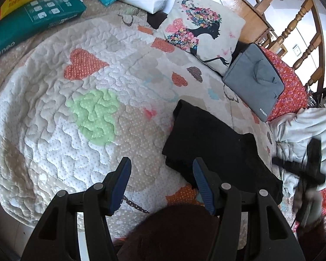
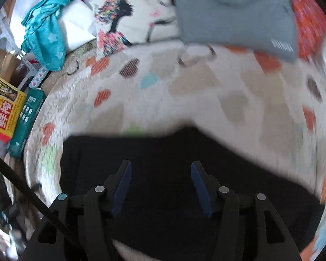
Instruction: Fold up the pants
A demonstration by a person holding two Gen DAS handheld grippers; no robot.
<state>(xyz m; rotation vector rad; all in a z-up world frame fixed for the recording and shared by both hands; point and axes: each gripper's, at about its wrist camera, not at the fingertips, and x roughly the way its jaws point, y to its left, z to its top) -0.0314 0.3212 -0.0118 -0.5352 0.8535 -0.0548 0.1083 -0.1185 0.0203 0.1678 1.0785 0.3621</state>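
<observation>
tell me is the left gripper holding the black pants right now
No, the left gripper is open with nothing between its fingers, and the folded black pants lie flat on the quilt.

Left wrist view: high, looking down over heart-patterned quilted bedspread (image 1: 76, 117). Right wrist view: lower, close, blurred. Shared: folded black pants (image 1: 217, 150) (image 2: 163, 169), grey laptop sleeve (image 1: 254, 80) (image 2: 234, 15).

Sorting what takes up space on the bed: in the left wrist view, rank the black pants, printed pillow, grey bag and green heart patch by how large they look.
1. black pants, nearest the camera, which inflates them
2. printed pillow
3. grey bag
4. green heart patch, close to the bag, so that order is unsure
</observation>
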